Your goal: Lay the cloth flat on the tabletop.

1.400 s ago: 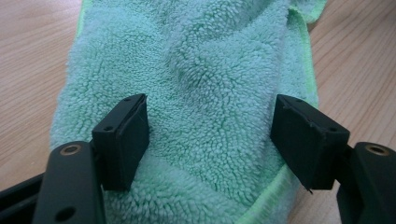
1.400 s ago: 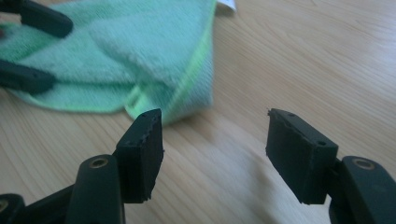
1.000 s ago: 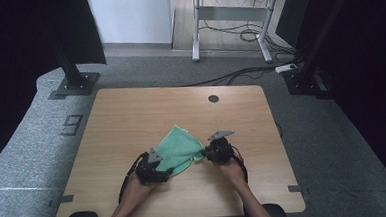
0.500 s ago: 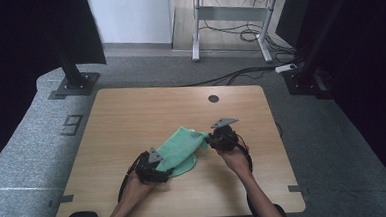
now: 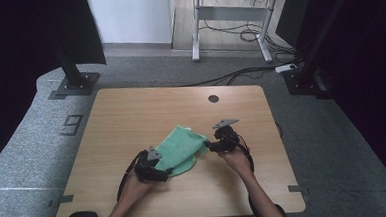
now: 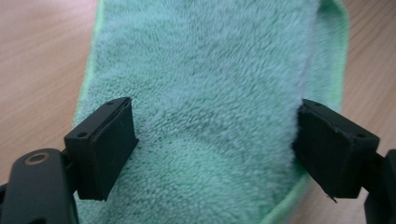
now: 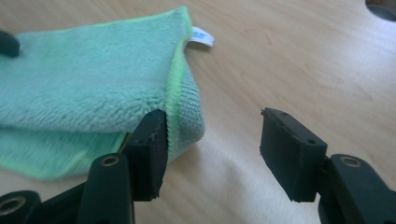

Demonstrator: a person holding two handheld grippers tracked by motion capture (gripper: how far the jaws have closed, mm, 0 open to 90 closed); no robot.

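Since the earlier frame, the right hand-held gripper (image 7: 212, 144) has let go, jaws just opening; the green microfiber cloth's (image 5: 180, 150) folded corner lies just left. The left hand-held gripper (image 6: 215, 154) straddles it, spread.

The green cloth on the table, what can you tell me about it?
The green cloth is a fluffy, towel-like rag with a brighter stitched hem and a small white tag at one corner. It lies folded over itself, slightly rumpled, on the wooden table. The left gripper straddles it with open jaws; the right gripper stands open at its folded edge.
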